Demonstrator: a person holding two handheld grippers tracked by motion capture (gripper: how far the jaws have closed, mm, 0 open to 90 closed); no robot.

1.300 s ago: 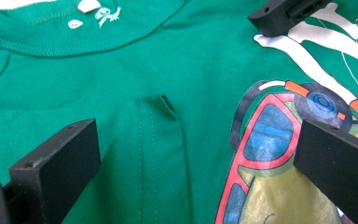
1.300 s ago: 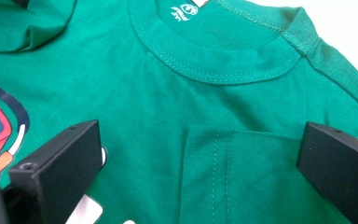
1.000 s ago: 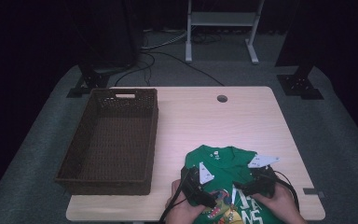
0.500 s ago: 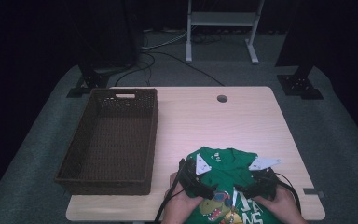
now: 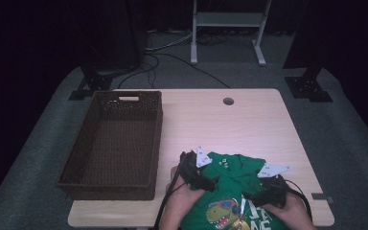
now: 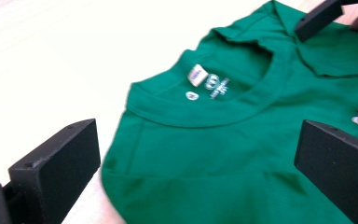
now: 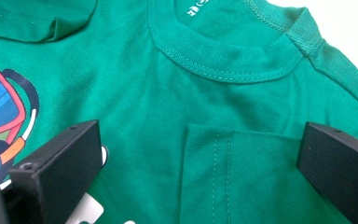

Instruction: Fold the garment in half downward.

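A green T-shirt (image 5: 232, 184) with a dinosaur print lies flat at the table's front edge, collar away from me. My left gripper (image 5: 191, 162) hovers over the shirt's left shoulder. In the left gripper view it (image 6: 198, 140) is open, jaws wide apart, with the collar and label (image 6: 198, 74) just ahead. My right gripper (image 5: 262, 186) is over the shirt's right side. It (image 7: 200, 144) is open above a folded-in sleeve (image 7: 233, 182), below the collar (image 7: 223, 70). Nothing is held. A jaw of the right gripper (image 6: 319, 14) shows far off in the left gripper view.
A dark brown woven basket (image 5: 76, 163) stands on the table's left side with nothing in it. The pale wooden tabletop (image 5: 230, 127) has a cable hole (image 5: 228, 101) at the back. Dark stands and cables sit on the floor behind.
My left gripper has moved away from me and slightly left, up to the shirt's shoulder. The right gripper and the shirt have hardly shifted.
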